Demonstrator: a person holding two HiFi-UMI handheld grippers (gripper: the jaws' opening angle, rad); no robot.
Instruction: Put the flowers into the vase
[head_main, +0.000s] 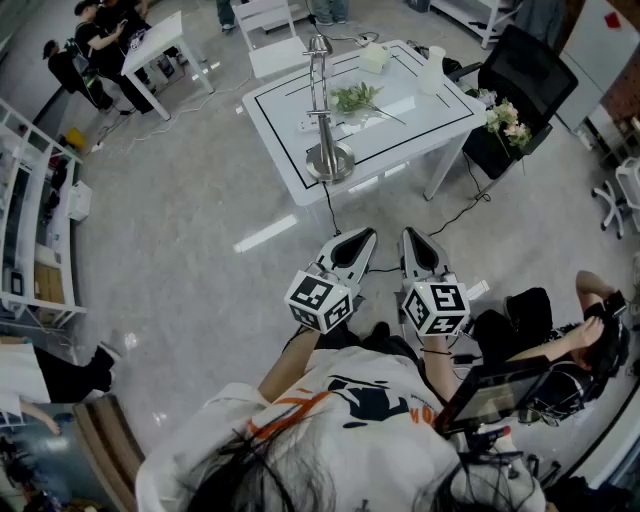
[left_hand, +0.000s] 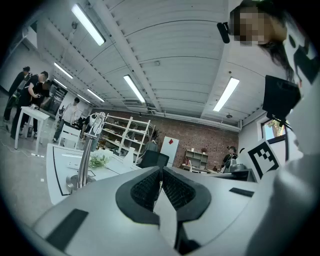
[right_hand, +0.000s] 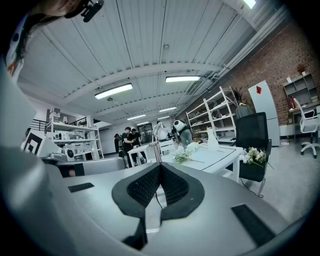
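jaws clenched empty on both left gripper (head_main: 360, 240) and right gripper (head_main: 412, 240), well apart from the flowers (head_main: 356, 98), probably light, limp and fragile: pinch the stem (head_main: 386, 113) gently.

worn: white short-sleeved cotton t-shirt (head_main: 350, 405), dark printed graphic across the upper back, orange streaks toward the left shoulder.

pale grey, wedge-shaped plastic left gripper (head_main: 366, 236): smooth moulded shell tapering to a point, black-rimmed recess along its top face. its own view shows black ribbed rubber pads (left_hand: 144, 190) set in a dark rounded surround, and flat black rectangular insets on the shell. white cube (head_main: 320, 300) with black square markers on each face sits at the rear.

matching pale grey plastic right gripper (head_main: 411, 236): same tapered shell, same black ribbed pads (right_hand: 143, 190), same black insets, same kind of cube (head_main: 437, 307) at the rear.
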